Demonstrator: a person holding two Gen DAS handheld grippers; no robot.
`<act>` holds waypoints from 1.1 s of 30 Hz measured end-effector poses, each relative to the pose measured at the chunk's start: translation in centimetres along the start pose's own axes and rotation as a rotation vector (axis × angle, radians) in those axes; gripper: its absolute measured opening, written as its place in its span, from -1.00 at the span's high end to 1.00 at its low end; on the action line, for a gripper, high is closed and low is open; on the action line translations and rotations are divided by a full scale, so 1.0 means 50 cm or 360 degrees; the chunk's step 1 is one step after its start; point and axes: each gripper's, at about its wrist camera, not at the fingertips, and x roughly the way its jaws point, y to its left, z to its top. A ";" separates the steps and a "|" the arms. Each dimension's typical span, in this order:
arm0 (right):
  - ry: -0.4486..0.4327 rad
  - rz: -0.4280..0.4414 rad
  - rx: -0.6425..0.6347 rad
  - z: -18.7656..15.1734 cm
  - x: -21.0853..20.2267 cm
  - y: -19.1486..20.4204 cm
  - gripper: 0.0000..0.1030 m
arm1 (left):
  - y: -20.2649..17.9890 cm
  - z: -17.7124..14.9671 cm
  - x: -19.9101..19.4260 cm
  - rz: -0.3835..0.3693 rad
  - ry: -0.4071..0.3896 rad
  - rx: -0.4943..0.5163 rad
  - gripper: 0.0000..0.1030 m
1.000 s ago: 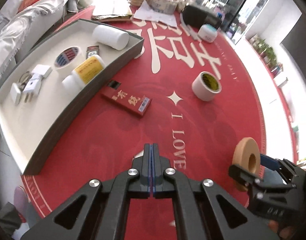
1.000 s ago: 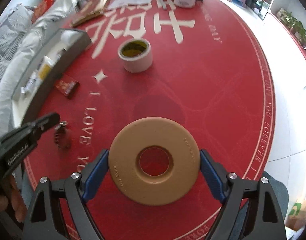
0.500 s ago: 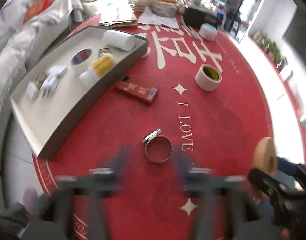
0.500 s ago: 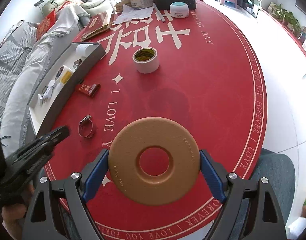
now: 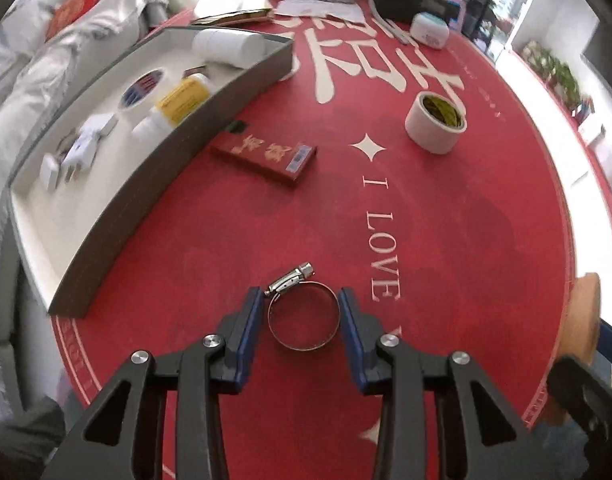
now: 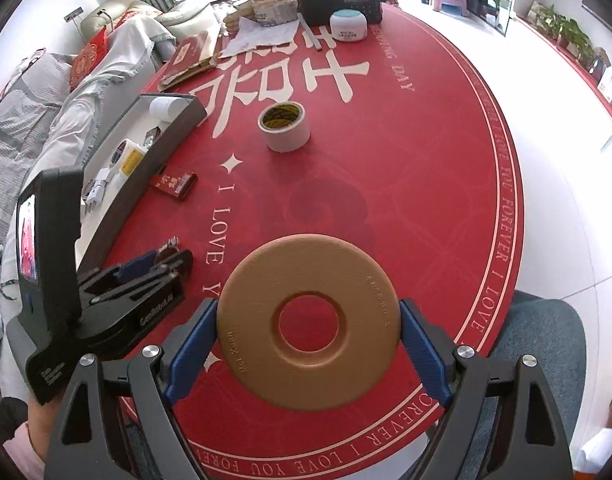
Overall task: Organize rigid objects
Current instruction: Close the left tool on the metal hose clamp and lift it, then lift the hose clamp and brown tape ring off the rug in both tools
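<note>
left gripper [image 5: 301, 312]: points steeply down at the red round tablecloth [image 5: 446, 240]; its jaws have just been closing in from a wider spread, with the metal hose clamp [image 5: 303, 314] between them.
hose clamp: lies flat on the cloth, ring between the two blue pads [image 5: 251, 326]; the ring's sides sit right at the pads, whether they press it cannot be told; its screw housing points up and away past the left pad's tip.
left fingers: narrowed around the clamp, not visibly clenched on it.
right gripper [image 6: 308, 330]: clasps a tan disc with a centre hole [image 6: 310, 328], blue pads on its opposite edges, held above the cloth.
tray [image 5: 117, 220]: grey-walled, white inside, at the left edge of the cloth, well apart from the clamp; holds a white bottle, a tape roll, a yellow-labelled bottle and white plugs.
red box [image 5: 267, 154]: flat on the cloth just beside the tray wall.
white tape roll [image 5: 436, 122]: stands on the cloth, far from both grippers.
</note>
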 end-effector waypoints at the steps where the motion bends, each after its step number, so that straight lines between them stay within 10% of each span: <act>1: -0.0011 -0.0005 -0.0013 0.000 -0.004 0.004 -0.71 | 0.004 -0.005 -0.014 0.0001 -0.0022 -0.0014 0.21; 12: -0.0051 -0.0068 -0.0190 -0.008 -0.014 0.070 -0.71 | 0.044 -0.059 -0.157 0.0126 -0.0282 -0.0109 0.21; 33: -0.0051 -0.0175 -0.0371 -0.012 -0.005 0.117 -0.71 | 0.038 -0.061 -0.145 0.0126 -0.0259 -0.0091 0.21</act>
